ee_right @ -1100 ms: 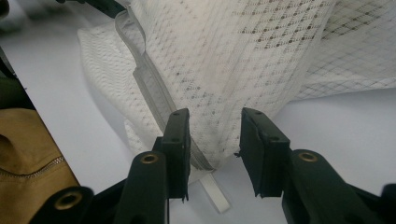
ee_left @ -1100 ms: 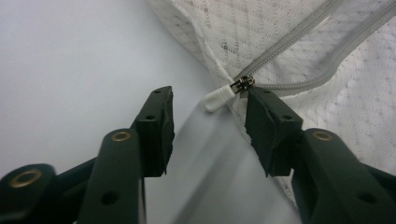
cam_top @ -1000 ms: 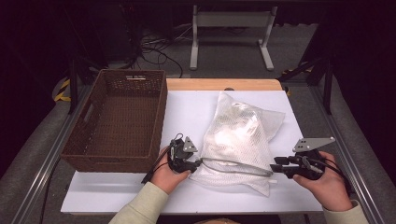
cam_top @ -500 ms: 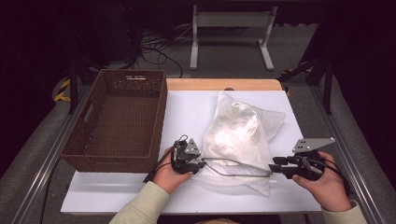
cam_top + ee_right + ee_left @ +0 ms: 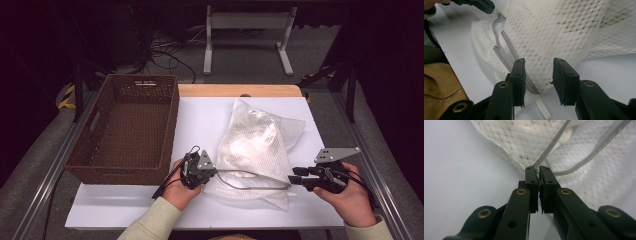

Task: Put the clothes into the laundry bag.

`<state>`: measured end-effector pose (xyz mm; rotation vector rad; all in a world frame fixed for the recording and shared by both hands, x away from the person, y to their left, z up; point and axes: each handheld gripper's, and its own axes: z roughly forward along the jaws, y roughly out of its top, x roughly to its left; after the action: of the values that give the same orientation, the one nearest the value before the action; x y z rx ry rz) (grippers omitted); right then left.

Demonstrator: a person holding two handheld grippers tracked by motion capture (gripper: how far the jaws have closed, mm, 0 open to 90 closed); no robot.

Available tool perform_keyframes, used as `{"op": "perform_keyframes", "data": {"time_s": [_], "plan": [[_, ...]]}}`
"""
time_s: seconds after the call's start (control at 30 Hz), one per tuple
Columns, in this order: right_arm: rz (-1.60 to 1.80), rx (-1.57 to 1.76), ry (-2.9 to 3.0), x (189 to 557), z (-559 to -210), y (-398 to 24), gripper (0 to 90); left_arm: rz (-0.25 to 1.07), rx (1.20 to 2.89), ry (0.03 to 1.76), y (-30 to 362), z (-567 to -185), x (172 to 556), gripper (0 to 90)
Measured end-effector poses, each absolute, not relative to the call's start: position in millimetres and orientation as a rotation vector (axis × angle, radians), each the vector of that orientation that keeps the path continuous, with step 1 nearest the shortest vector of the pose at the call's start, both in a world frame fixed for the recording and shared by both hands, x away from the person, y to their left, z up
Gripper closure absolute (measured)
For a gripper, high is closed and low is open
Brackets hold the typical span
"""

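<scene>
My left gripper (image 5: 538, 171) just closed, jaws pinching the zipper pull (image 5: 537, 171) of the white mesh bag (image 5: 255, 145) lying right ahead of it. My right gripper (image 5: 537, 67) is partly spread, the bag's corner between its jaws; can't tell if the pads press it.

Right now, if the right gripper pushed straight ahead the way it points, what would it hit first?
The white mesh bag. The right gripper stands open around the bag's near corner, with the grey zipper beside its left jaw. Mesh already lies between the jaws, so contact would likely come almost at once, though depth is unclear.
</scene>
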<state>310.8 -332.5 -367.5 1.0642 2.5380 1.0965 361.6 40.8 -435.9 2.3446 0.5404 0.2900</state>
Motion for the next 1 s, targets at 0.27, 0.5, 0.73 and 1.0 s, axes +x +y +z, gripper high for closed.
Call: {"op": "perform_keyframes", "data": {"time_s": [0.27,0.5,0.73,1.0], "plan": [[1.099,1.066,2.539,311,-368,-331,61.5,0.247,2.324,0.503,30,-434,358,80.2],[1.104,1.065,2.534,310,-367,-331,60.8,0.147,2.264,0.454,31,-429,355,77.2],[1.112,1.049,2.539,309,-366,-329,62.8,0.288,2.282,0.639,47,-428,363,78.4],[1.135,1.017,2.527,307,-363,-326,63.0,0.197,2.371,0.694,42,-443,372,65.3]]}}
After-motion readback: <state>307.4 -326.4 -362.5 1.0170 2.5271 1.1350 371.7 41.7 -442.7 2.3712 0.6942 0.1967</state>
